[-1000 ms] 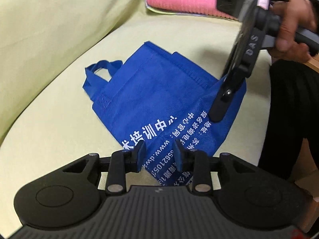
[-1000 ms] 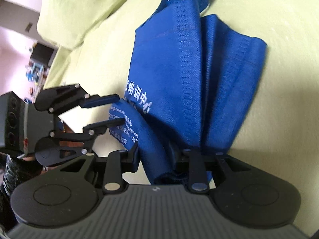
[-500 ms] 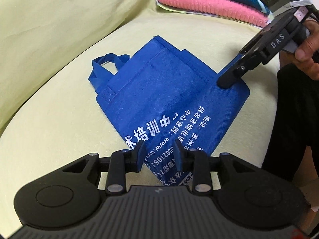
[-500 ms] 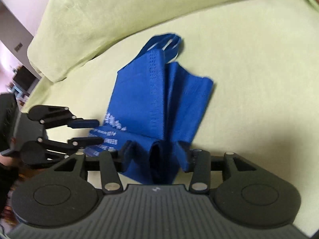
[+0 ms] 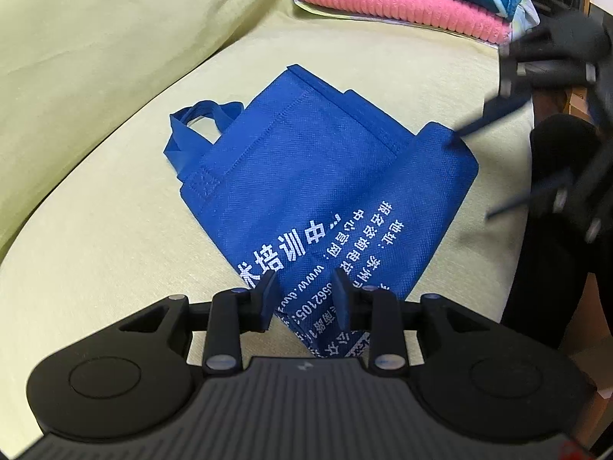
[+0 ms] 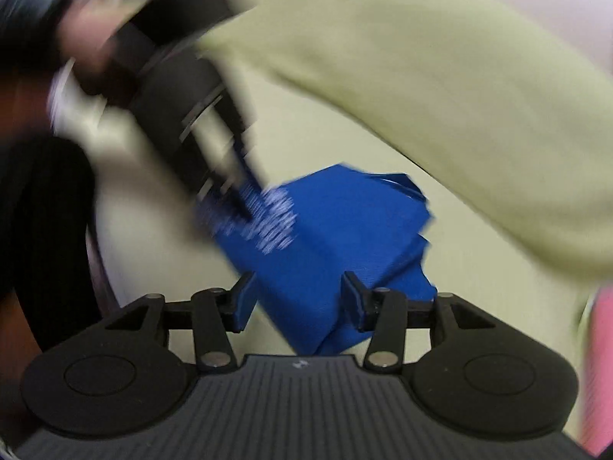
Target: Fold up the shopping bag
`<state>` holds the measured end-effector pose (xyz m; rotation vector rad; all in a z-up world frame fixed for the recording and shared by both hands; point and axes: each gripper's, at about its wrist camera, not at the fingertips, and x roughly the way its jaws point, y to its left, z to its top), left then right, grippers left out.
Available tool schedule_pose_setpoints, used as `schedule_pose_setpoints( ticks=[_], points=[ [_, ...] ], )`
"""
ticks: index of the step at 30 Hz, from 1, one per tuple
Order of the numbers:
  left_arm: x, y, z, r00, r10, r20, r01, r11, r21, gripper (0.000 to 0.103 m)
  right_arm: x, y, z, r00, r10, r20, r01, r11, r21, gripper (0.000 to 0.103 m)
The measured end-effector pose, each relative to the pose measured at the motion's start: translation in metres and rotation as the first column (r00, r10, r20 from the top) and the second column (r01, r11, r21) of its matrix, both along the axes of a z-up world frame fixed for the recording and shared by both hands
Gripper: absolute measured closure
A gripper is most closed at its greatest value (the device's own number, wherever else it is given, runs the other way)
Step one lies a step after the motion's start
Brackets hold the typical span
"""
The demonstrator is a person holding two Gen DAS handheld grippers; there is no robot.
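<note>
Blue shopping bag point(image 5: 318, 176) flat on the yellow-green sofa point(image 5: 95, 230). Left gripper point(image 5: 304, 299), part-open, straddles its 6 o'clock corner, grip uncertain. Right gripper point(image 6: 295, 299), at 3 o'clock, gapes empty.

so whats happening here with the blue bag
A person with a handheld gripper in each hand is folding a blue shopping bag on a pale green sofa. The bag lies partly folded, its handles toward the backrest. The left gripper has the printed end of the bag between its jaws. The right gripper, blurred, hovers open over the opposite side. Folded towels sit further along the seat.
</note>
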<state>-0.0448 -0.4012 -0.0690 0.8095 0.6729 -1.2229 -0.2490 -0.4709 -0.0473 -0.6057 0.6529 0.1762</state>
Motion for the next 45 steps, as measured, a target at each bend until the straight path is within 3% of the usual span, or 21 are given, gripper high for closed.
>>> schedule_pose_setpoints(
  ticks=[2, 5, 8, 16, 23, 28, 33, 37, 41, 45],
  points=[
    [0.0, 0.0, 0.0, 1.0, -0.003, 0.0, 0.003, 1.0, 0.002, 0.067, 0.004, 0.015, -0.017, 0.998, 0.059, -0.004, -0.059, 0.988, -0.145, 0.061],
    [0.001, -0.001, -0.001, 1.0, -0.011, -0.004, 0.011, 1.0, 0.006, 0.067, 0.012, 0.029, -0.036, 0.993, 0.118, 0.009, -0.108, 0.933, -0.344, 0.061],
    [0.004, -0.002, 0.0, 1.0, -0.016, -0.01, 0.016, 1.0, 0.004, 0.067, 0.02, 0.032, -0.048, 0.988, 0.157, -0.004, -0.143, 0.892, -0.428, 0.059],
    [0.001, -0.001, 0.002, 1.0, -0.02, 0.015, 0.02, 1.0, -0.007, 0.067, 0.032, 0.025, -0.039, 0.991, 0.119, -0.054, -0.131, 0.929, -0.346, 0.061],
    [-0.012, 0.0, 0.009, 0.991, -0.068, 0.112, 0.065, 0.997, 0.03, 0.067, 0.037, 0.024, -0.037, 0.992, 0.112, -0.067, -0.127, 0.939, -0.32, 0.061],
    [-0.04, 0.025, 0.023, 0.946, -0.235, 0.225, 0.235, 0.972, 0.028, 0.058, 0.042, 0.018, -0.035, 0.993, 0.081, -0.082, -0.098, 0.966, -0.238, 0.061],
    [-0.066, 0.027, 0.003, 0.87, -0.366, 0.329, 0.34, 0.93, 0.136, 0.056, 0.047, 0.015, -0.033, 0.991, 0.074, -0.108, -0.095, 0.975, -0.203, 0.061],
    [-0.064, 0.013, -0.012, 0.858, -0.378, 0.348, 0.347, 0.926, 0.15, 0.056, 0.051, 0.015, -0.03, 0.988, 0.064, -0.141, -0.09, 0.978, -0.186, 0.061],
    [-0.061, 0.002, -0.024, 0.828, -0.405, 0.388, 0.359, 0.914, 0.188, 0.052, 0.055, 0.015, -0.026, 0.983, 0.058, -0.173, -0.089, 0.981, -0.175, 0.06],
    [-0.056, -0.004, -0.026, 0.829, -0.416, 0.373, 0.366, 0.909, 0.2, 0.051, 0.056, 0.013, -0.024, 0.981, 0.062, -0.185, -0.092, 0.983, -0.159, 0.06]
  ],
)
